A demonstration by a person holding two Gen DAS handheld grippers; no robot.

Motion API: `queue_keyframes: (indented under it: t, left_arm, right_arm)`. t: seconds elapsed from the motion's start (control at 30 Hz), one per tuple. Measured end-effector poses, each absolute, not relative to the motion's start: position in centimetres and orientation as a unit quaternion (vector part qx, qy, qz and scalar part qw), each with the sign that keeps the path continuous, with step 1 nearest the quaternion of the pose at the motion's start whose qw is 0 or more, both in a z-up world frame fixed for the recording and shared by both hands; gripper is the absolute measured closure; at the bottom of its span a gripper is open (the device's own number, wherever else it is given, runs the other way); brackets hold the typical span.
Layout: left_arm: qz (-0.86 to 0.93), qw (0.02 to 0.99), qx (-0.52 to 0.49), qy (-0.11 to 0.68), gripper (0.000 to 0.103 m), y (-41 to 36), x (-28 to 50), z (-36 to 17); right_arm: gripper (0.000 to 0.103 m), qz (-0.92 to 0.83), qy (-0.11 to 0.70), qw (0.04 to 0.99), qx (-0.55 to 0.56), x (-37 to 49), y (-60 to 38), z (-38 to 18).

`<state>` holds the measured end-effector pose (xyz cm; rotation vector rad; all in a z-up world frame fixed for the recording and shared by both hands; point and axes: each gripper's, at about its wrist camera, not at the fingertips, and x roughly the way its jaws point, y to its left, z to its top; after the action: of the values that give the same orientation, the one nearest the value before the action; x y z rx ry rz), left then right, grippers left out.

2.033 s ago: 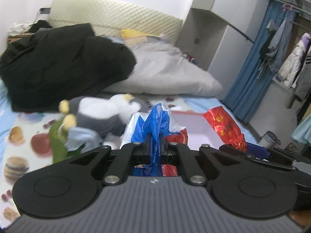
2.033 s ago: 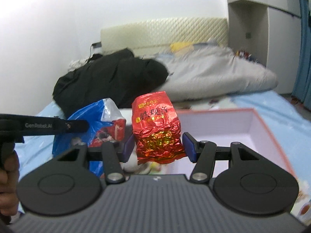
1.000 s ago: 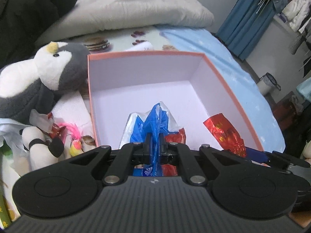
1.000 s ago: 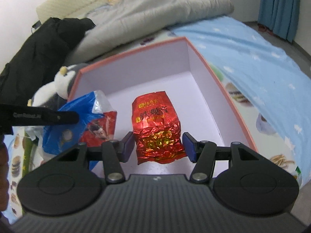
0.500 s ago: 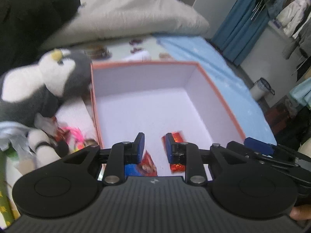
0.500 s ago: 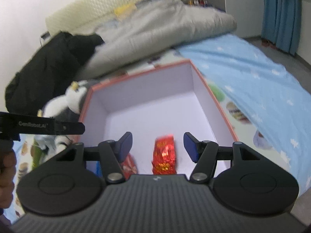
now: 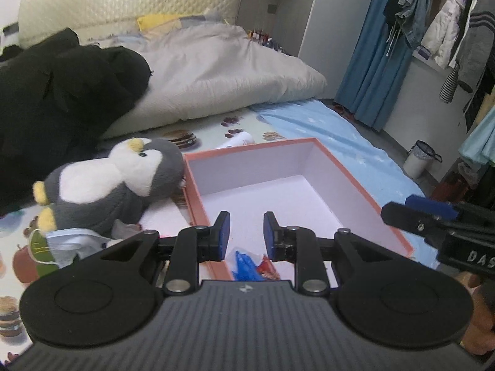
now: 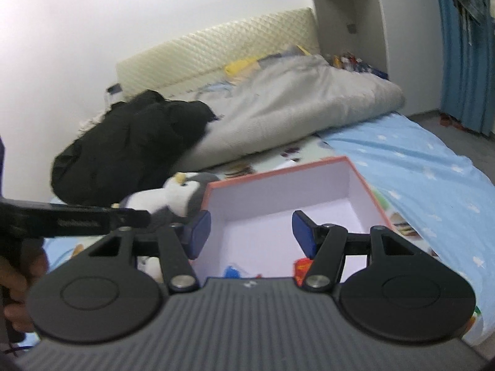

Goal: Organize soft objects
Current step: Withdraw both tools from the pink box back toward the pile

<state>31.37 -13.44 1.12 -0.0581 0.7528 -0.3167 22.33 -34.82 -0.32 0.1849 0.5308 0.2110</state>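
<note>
— Pink box [image 7: 355,182] on the bed [image 7: 324,123] already holds two of our things: the blue bag [image 7: 246,266] and the red packet [image 8: 301,267] lie at its near end

— So what do we hold?

— Nothing. Our left gripper [image 7: 244,235] has just opened, jaws apart and empty above the blue bag; our right gripper [image 8: 252,232] stands wide apart, empty too

— What is left?

— We judge the penguin toy [image 7: 117,185], lying on the bed against the box's left wall, and the small toys [image 7: 71,241] just beside it, not yet in. Early going, we think
</note>
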Motion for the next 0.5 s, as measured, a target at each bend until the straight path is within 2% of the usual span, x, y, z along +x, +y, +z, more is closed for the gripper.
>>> queue_keyframes:
  t: [0.5]
  left_arm:
    - [-0.127,0.934,-0.043,0.332,0.076,-8.1,24.8,0.9]
  right_arm:
    - [0.042,0.141,0.227,0.963,0.047,17.2,-28.9,0.1]
